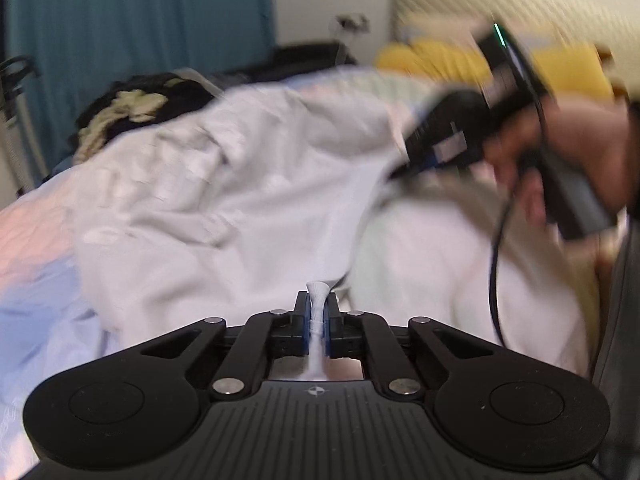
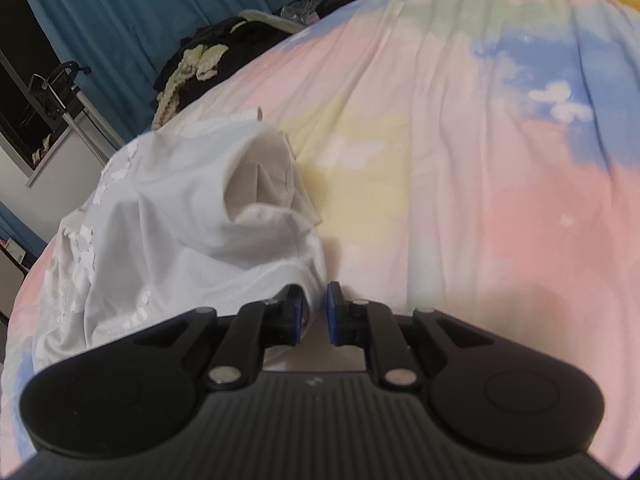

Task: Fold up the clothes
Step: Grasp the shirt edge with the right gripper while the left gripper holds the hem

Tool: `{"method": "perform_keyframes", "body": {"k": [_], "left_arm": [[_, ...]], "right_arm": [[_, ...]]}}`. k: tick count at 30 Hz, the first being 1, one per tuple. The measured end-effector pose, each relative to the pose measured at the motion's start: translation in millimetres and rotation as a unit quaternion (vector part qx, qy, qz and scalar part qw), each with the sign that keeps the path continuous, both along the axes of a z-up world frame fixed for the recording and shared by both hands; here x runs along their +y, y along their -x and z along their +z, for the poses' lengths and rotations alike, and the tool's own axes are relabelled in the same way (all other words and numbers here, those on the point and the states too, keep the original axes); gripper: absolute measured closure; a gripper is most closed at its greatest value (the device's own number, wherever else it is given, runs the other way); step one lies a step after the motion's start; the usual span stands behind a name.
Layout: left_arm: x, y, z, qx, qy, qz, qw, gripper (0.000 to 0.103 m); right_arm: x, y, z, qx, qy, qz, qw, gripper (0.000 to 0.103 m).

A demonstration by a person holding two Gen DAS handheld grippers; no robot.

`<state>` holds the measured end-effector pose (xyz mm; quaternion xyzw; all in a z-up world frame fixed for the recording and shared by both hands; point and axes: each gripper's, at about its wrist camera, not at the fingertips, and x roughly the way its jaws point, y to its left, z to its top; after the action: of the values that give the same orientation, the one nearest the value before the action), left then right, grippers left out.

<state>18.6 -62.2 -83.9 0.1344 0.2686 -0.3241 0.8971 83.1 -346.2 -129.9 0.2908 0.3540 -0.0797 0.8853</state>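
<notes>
The white garment [image 2: 180, 208] is a soft, crumpled heap with pale cracked print along its left side and a sleeve opening gaping upward, lying on the pastel bedspread [image 2: 460, 160] toward its left edge. The left gripper [image 1: 317, 312] is clamped on a thin bunched strip of its fabric, the rest spreading away ahead. The right gripper [image 2: 315, 312] sits at the garment's near edge, jaws narrowly apart, cloth against the left pad only
</notes>
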Motion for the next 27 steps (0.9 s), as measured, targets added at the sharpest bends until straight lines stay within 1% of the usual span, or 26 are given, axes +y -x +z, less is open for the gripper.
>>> {"method": "perform_keyframes", "body": {"k": [2,4,6,8,9,11,12,14,18,20,23,27], "left_arm": [[10,0,10,0.006,0.038,0.010,0.9992,0.096],[18,2,18,0.012,0.069,0.014,0.9974,0.096],[21,7,23,0.012,0.080,0.010,0.9967,0.096],[22,10,26,0.011,0.084,0.009,0.9964,0.096],[23,11,27,0.010,0.086,0.010,0.9962,0.096],[24,10,27,0.010,0.091,0.012,0.9957,0.096],[24,9,27,0.010,0.094,0.013,0.9954,0.096],[24,8,26,0.010,0.097,0.015,0.9951,0.096],[24,4,24,0.011,0.099,0.027,0.9947,0.096],[27,2,24,0.011,0.105,0.038,0.9937,0.096],[32,4,27,-0.003,0.117,0.051,0.9918,0.096],[41,7,34,-0.025,0.146,0.068,0.9867,0.096]], "right_arm": [[3,-2,-2,-0.001,-0.004,0.007,1.000,0.086],[8,-5,-2,-0.005,0.001,0.021,1.000,0.076],[12,-6,-1,-0.011,0.011,0.027,1.000,0.073],[13,-6,0,-0.016,0.026,0.018,0.999,0.077],[11,-5,0,-0.017,0.032,0.006,0.999,0.085],[2,-1,0,-0.019,0.026,-0.024,0.999,0.086],[-3,1,0,-0.021,0.021,-0.039,0.999,0.091],[-5,4,5,-0.032,0.040,-0.053,0.997,0.091],[4,7,21,-0.074,0.083,-0.056,0.992,0.091],[7,10,25,-0.087,0.095,-0.055,0.990,0.091],[10,14,32,-0.105,0.111,-0.054,0.987,0.091],[15,21,44,-0.131,0.133,-0.055,0.981,0.091]]}}
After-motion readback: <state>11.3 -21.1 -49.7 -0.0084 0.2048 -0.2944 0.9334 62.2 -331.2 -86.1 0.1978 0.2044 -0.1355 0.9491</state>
